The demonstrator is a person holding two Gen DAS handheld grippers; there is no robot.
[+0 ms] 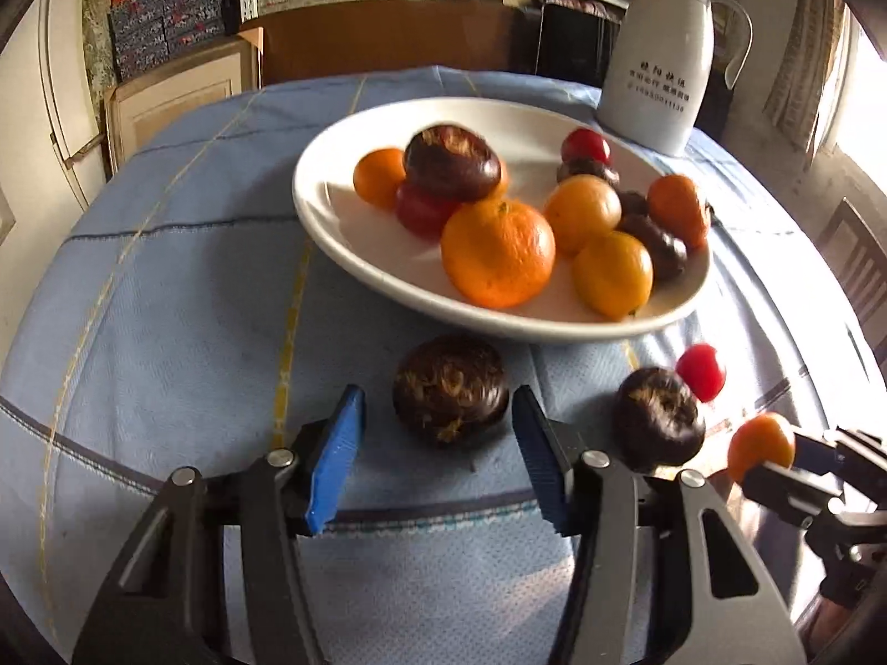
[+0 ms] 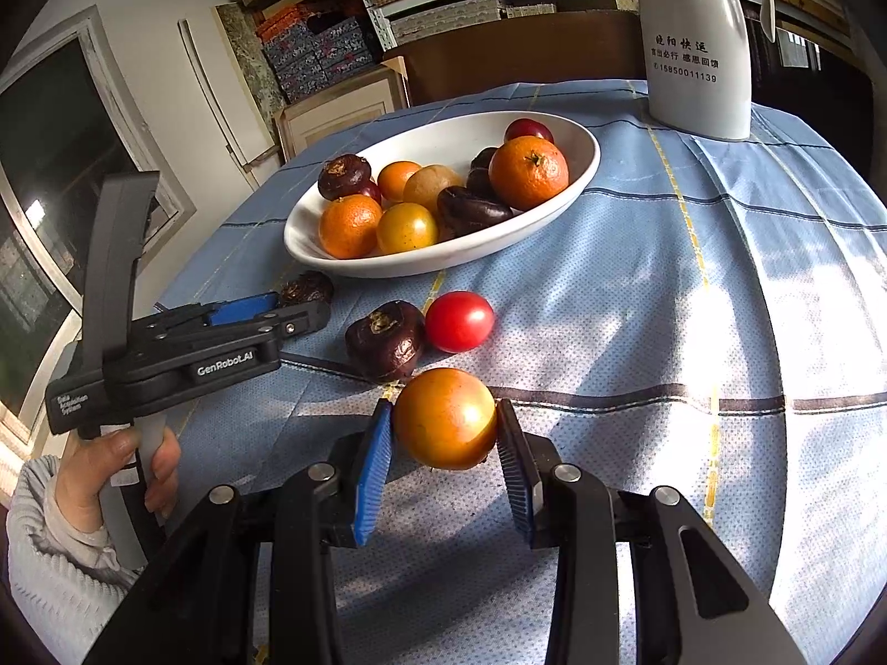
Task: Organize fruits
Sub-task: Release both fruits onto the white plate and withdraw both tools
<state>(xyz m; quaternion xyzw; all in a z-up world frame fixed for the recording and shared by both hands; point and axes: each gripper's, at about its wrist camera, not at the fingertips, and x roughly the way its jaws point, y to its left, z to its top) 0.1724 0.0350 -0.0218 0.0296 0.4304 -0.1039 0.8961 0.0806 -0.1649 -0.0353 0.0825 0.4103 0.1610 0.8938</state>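
A white oval bowl (image 1: 332, 233) (image 2: 587, 166) holds several oranges, dark chestnut-like fruits and red tomatoes. On the blue cloth in front of it lie a dark fruit (image 1: 450, 390) (image 2: 306, 288), a second dark fruit (image 1: 658, 418) (image 2: 386, 339) and a red tomato (image 1: 701, 371) (image 2: 459, 321). My left gripper (image 1: 438, 421) (image 2: 266, 310) is open, its blue pads on either side of the first dark fruit, not touching it. My right gripper (image 2: 444, 421) is shut on an orange-yellow tomato (image 2: 444, 418) (image 1: 760, 446), both pads against its sides.
A white jug (image 1: 659, 55) (image 2: 696, 39) with printed text stands at the back right of the table. The blue checked tablecloth (image 2: 665, 288) covers the round table. Boxes, shelves and a cabinet stand behind. A chair (image 1: 859, 260) is at the right.
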